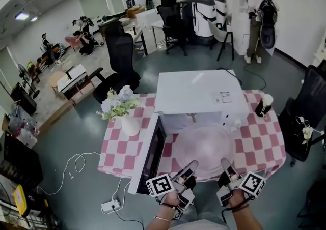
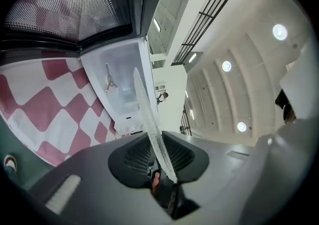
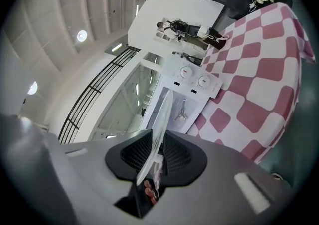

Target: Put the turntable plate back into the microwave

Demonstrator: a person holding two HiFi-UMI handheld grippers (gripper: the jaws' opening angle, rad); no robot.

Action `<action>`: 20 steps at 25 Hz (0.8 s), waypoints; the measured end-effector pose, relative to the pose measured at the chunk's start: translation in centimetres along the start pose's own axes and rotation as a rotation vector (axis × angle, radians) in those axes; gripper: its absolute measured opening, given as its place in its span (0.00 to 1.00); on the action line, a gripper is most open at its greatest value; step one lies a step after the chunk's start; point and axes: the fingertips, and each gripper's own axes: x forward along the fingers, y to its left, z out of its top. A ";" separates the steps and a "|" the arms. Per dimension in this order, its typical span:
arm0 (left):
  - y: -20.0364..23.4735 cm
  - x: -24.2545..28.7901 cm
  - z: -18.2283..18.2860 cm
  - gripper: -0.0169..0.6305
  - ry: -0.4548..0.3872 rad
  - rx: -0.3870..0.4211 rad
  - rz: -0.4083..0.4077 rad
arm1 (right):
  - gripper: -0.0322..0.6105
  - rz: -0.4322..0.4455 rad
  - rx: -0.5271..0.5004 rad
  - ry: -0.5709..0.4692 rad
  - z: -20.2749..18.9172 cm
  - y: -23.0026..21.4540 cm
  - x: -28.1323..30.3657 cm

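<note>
The clear glass turntable plate hangs level in front of the white microwave, just outside its open cavity. My left gripper is shut on the plate's near left rim, and my right gripper is shut on its near right rim. The left gripper view shows the plate edge-on between the pads of the left gripper, with the cavity and its three-arm hub beyond. In the right gripper view the plate runs between the pads of the right gripper, towards the same hub.
The microwave door stands open to the left, over the edge of the red-and-white checked table. A white vase of flowers is at the table's left, a small dark bottle at its right. Office chairs and people are further back.
</note>
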 end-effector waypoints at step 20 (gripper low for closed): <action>2.2 0.9 1.7 0.12 -0.119 -0.042 0.114 | 0.17 0.007 0.028 0.167 0.9 -1.6 4.5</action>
